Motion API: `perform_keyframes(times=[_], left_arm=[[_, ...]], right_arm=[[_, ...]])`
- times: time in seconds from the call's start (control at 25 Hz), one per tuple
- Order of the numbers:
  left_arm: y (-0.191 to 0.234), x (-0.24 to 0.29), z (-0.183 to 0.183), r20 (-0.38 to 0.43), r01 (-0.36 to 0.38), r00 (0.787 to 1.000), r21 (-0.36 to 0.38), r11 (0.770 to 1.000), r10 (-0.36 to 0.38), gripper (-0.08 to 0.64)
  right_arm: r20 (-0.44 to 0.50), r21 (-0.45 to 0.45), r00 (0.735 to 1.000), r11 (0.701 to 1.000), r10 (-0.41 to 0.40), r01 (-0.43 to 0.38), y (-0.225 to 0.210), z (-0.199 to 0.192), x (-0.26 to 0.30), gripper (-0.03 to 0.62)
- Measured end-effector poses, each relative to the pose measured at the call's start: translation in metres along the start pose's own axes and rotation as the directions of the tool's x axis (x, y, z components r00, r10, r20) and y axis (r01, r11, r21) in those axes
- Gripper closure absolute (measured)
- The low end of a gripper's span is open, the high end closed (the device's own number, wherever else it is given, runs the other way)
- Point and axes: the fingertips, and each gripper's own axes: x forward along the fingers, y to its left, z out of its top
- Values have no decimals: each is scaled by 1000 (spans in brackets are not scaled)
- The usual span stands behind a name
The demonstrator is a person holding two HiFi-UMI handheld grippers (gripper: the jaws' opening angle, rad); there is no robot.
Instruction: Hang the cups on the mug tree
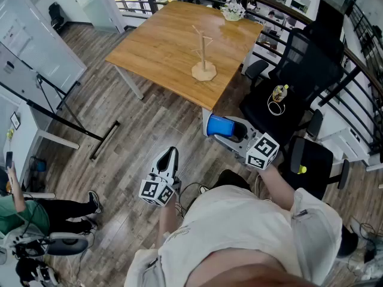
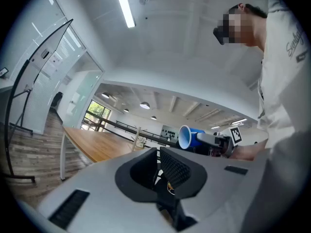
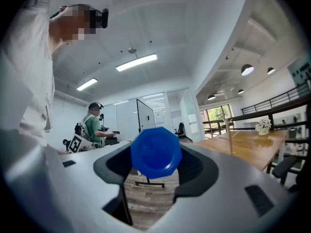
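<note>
As tongs (image 3: 156,160) clamp, cup (image 1: 218,126) seems sideways.

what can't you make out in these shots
- blue cup: the right gripper view shows only its base. The right gripper covers part of it in the head view, so I can't tell if it has a handle.
- mug tree: too small in the head view to count its pegs.
- other cups: none seen. The person's torso blocks the lower part of the head view.
</note>
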Motion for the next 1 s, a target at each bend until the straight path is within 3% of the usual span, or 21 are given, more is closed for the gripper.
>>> perform_keyframes(times=[0.44, 0.8, 1.0], left_arm=[[7, 1, -1, -2, 23, 1000, -31, 999, -23, 532], [0, 15, -19, -56, 108, 992, -61, 992, -111, 532], [15, 14, -30, -84, 97, 991, -86, 992, -104, 532]], right_arm=[[3, -19, 998, 997, -69, 69, 1, 3, -8, 339], [-41, -9, 992, 992, -123, 123, 2, -14, -12, 339], [-57, 7, 990, 992, -126, 126, 0, -22, 2, 339]])
